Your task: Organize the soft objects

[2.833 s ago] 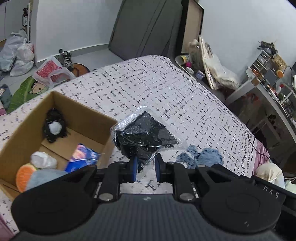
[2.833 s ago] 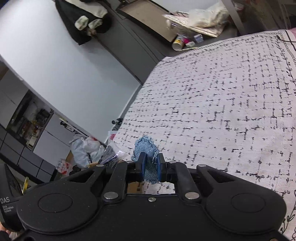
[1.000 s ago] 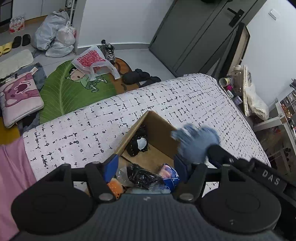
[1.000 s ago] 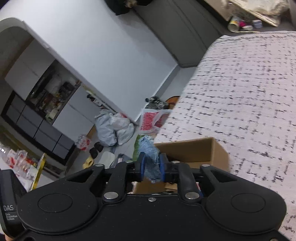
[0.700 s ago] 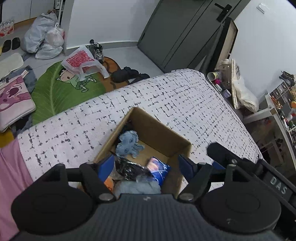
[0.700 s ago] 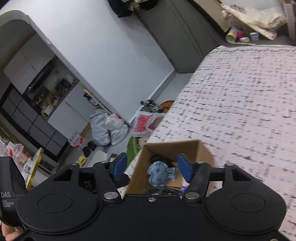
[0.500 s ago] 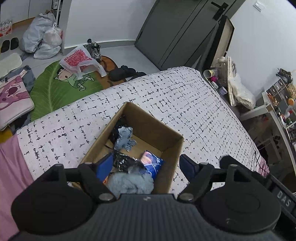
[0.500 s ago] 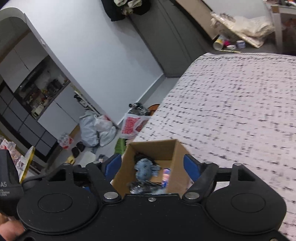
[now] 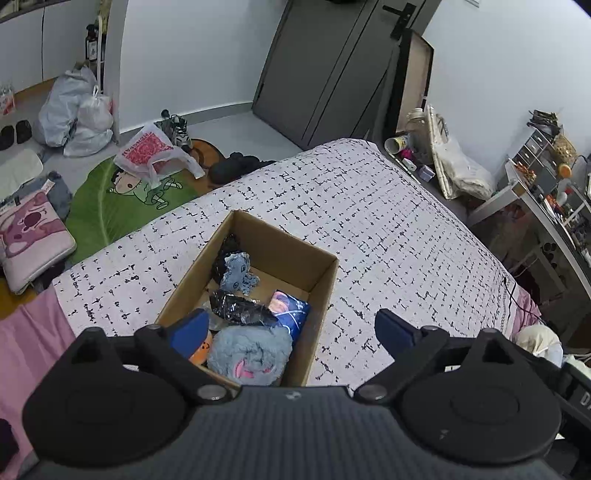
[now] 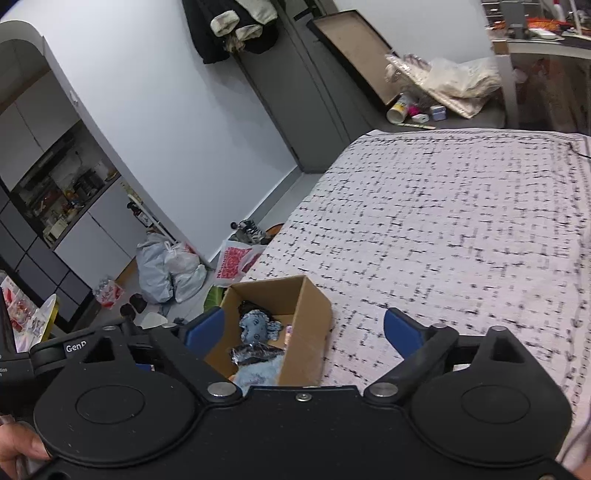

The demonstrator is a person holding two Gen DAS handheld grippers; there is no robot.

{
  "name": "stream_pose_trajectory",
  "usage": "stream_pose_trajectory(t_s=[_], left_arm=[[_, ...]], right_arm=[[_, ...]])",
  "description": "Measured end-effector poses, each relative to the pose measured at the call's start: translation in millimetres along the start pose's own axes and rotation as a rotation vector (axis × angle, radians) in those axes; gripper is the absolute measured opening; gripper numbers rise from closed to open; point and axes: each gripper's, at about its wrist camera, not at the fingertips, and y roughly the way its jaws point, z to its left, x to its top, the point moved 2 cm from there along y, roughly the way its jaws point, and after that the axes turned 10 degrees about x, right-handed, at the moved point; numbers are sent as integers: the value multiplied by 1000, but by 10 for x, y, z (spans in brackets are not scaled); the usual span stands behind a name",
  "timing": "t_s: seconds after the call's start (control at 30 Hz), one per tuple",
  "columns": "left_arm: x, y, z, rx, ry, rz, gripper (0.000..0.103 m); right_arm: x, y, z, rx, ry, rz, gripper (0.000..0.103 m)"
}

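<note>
Home bedroom: bed (image 9: 388,229) w/ patterned cover, coats on door (image 10: 236,26), floor clutter, kitchen cupboards (image 10: 66,192) beyond

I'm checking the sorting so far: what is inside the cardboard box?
In the box: a denim toy, a black plastic packet, a blue pouch, a fluffy blue plush and something orange. Whatever lies beneath is covered.
</note>
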Motion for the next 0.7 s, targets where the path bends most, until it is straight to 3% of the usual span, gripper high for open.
stream_pose_trajectory(t_s=[0.17, 0.7], left_arm=[[-112, -155, -73, 1, 36, -8, 102], [-410, -715, -216, -8, 145, -73, 102]], right_arm=[[-46, -271, -38, -39, -3, -22, 103], [-254, -998, 56, -89, -57, -55, 103]])
